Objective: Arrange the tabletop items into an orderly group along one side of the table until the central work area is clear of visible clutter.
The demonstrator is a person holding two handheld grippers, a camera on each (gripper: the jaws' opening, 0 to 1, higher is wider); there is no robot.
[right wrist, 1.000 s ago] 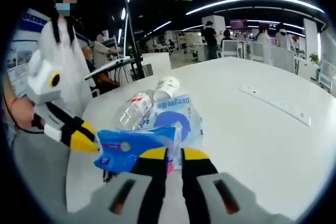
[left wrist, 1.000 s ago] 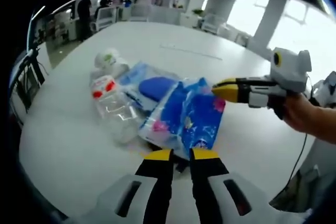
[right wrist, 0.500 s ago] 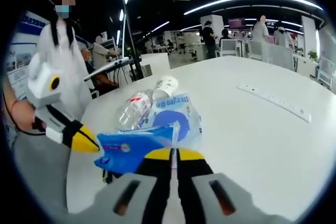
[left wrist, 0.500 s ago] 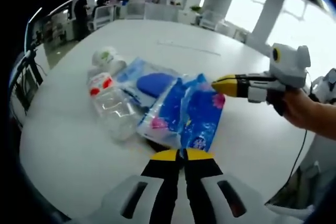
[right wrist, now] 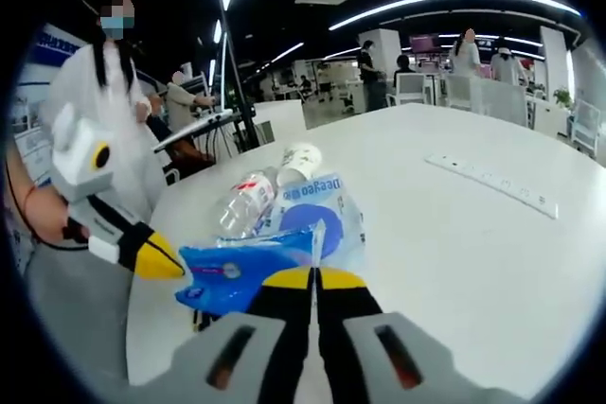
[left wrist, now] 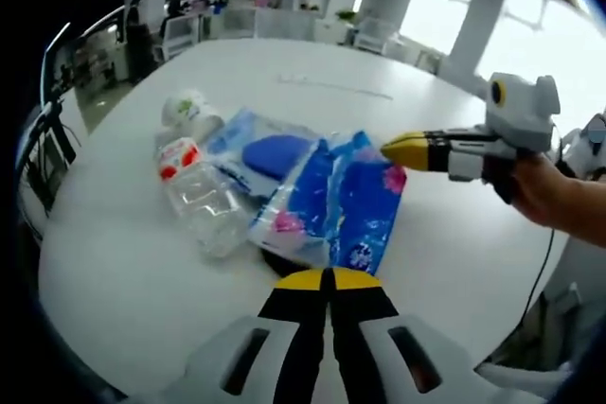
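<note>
White counter [left wrist: 123, 262] carries clutter; both hand-held grippers [left wrist: 322, 276] [right wrist: 314, 274] are closed on the blue pack [left wrist: 346, 210], which could be torn if they are pulled apart.

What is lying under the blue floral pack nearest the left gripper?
The blue floral pack overlaps the clear pouch with a blue insert, covering its near edge. A dark object peeks from beneath the pack; most of it is hidden, so it can't be identified.
</note>
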